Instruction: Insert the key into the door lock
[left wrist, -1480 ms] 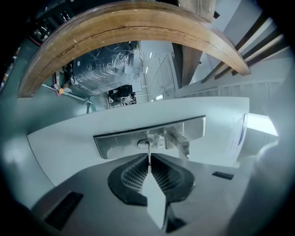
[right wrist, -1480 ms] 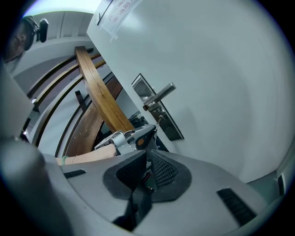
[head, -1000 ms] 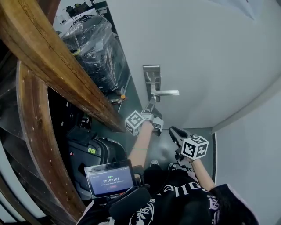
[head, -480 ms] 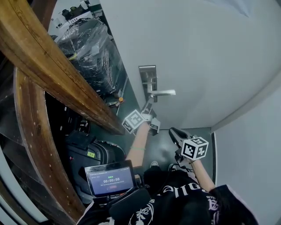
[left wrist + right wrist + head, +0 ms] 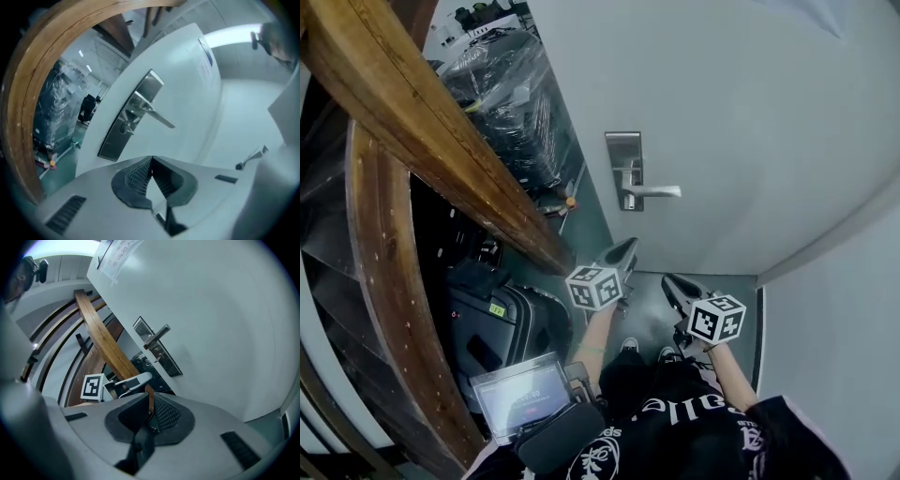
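Note:
A steel lock plate (image 5: 624,155) with a lever handle (image 5: 661,191) sits on the white door (image 5: 731,112). Below the handle a small stub, possibly the key (image 5: 629,201), sticks out of the cylinder; it is too small to be sure. My left gripper (image 5: 628,246) hangs below the lock, apart from the door, jaws shut and empty. The left gripper view faces the lock plate (image 5: 117,140) over its shut jaws (image 5: 151,159). My right gripper (image 5: 667,280) is lower right, shut (image 5: 150,397), and sees the lock plate (image 5: 171,364) and the left gripper (image 5: 126,383).
A curved wooden handrail (image 5: 441,141) runs along the left. Behind it stand a plastic-wrapped pile (image 5: 502,103) and a black suitcase (image 5: 502,323). A screen device (image 5: 525,394) hangs at the person's chest. A grey wall (image 5: 834,328) closes the right side.
My left gripper has drawn back from the lock plate, down and away from the door. The right gripper has stayed where it was.

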{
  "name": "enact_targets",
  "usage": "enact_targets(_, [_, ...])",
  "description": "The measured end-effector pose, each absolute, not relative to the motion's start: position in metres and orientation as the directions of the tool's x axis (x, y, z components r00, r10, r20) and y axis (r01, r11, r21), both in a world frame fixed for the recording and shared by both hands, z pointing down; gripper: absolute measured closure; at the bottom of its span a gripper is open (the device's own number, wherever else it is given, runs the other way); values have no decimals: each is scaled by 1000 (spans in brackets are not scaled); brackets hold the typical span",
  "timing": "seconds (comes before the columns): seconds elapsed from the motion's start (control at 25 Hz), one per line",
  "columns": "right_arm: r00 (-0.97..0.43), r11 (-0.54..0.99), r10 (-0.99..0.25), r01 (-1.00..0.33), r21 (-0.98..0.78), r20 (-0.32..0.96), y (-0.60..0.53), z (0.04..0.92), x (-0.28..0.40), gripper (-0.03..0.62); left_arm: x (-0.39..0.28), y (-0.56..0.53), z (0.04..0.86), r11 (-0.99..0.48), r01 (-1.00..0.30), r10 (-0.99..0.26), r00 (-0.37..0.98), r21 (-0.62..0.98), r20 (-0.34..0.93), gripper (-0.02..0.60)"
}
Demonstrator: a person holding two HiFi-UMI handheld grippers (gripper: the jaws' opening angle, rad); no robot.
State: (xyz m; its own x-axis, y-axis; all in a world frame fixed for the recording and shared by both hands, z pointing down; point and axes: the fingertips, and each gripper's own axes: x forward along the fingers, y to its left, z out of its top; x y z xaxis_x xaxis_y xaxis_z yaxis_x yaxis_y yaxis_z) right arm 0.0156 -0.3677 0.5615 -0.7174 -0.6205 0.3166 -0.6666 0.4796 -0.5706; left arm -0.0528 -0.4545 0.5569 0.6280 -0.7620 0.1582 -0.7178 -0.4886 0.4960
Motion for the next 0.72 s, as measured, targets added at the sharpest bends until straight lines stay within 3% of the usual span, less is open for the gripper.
enact_targets(0.16, [-754, 517, -576, -634, -575, 314, -348, 561, 16, 553, -49, -411, 541, -487, -788, -800, 576, 378, 170, 575])
enact_targets(0.4, [-802, 539, -516, -577, -614, 300, -322, 565, 11, 553, -60, -338, 520, -396, -834, -866, 478, 383, 145, 577])
enact_targets(0.72, [-813, 553, -499, -566, -612, 302, -293, 571, -2, 553, -71, -262, 525, -422, -861, -849, 486, 286, 210, 577])
